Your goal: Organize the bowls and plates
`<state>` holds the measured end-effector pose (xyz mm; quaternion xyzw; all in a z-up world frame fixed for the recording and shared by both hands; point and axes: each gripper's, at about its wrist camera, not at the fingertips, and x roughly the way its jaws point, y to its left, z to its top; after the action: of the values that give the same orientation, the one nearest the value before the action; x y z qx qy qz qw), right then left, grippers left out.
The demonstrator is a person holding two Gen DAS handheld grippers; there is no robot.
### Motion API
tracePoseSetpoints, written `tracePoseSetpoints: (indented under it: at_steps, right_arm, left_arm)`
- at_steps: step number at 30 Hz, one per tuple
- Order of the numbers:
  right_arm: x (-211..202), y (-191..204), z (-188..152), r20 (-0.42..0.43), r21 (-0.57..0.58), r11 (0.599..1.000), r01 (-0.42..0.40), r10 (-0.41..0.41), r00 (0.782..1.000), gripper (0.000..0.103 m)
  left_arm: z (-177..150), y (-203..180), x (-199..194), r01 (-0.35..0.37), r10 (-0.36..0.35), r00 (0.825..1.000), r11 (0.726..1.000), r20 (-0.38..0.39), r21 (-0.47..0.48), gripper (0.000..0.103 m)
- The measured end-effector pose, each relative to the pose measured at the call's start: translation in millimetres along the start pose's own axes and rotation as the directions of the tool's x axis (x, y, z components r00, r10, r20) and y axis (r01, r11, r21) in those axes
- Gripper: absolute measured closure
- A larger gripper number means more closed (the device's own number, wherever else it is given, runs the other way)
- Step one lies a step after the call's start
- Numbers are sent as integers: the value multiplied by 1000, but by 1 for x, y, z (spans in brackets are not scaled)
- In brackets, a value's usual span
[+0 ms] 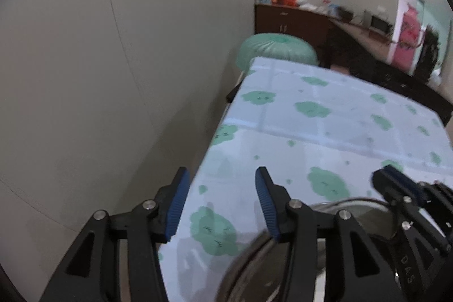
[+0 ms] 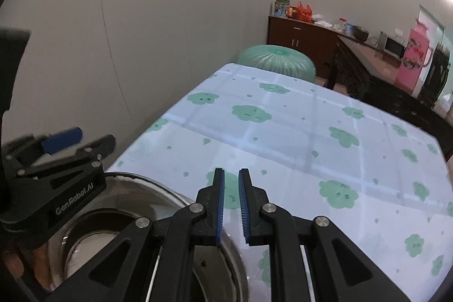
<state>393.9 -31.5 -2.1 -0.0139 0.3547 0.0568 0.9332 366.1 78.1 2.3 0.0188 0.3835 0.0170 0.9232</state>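
Observation:
A stack of shiny metal bowls (image 2: 119, 220) sits at the near left corner of the table, on a pale blue cloth with green blobs (image 2: 297, 137). In the left wrist view the bowls (image 1: 351, 220) lie low at the right, partly hidden by gripper parts. My left gripper (image 1: 220, 200) is open and empty, above the table's left edge beside the bowls. My right gripper (image 2: 231, 205) has its fingers nearly together with a narrow gap and nothing between them, just right of the bowls. The left gripper also shows in the right wrist view (image 2: 73, 140), over the bowls.
A grey wall runs close along the table's left side. A green mesh-covered stool (image 2: 279, 58) stands past the far end. A dark wooden cabinet (image 2: 300, 38) and a long counter with clutter stand at the back right. A pink flask (image 2: 416, 53) is at the far right.

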Motion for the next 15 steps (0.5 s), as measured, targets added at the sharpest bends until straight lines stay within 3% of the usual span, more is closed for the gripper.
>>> tracePoseSetpoints:
  at_steps: [3, 8, 13, 15]
  right_arm:
    - [-16, -2, -1, 48, 42, 997, -63, 61, 997, 90]
    - [-55, 9, -2, 155, 3, 1000, -31, 30, 988, 89]
    - [-83, 5, -17, 175, 50, 996, -77, 67, 982, 89]
    - [-91, 4, -25, 174, 62, 994, -88, 76, 982, 89]
  left_arm:
    - [-3, -4, -16, -31, 30, 998, 999, 56, 18, 46]
    - [-14, -6, -50, -63, 57, 987, 997, 151, 34, 36]
    - [-33, -7, -70, -84, 76, 980, 996, 186, 35, 34]
    - [-41, -7, -78, -71, 65, 979, 997, 191, 23, 25]
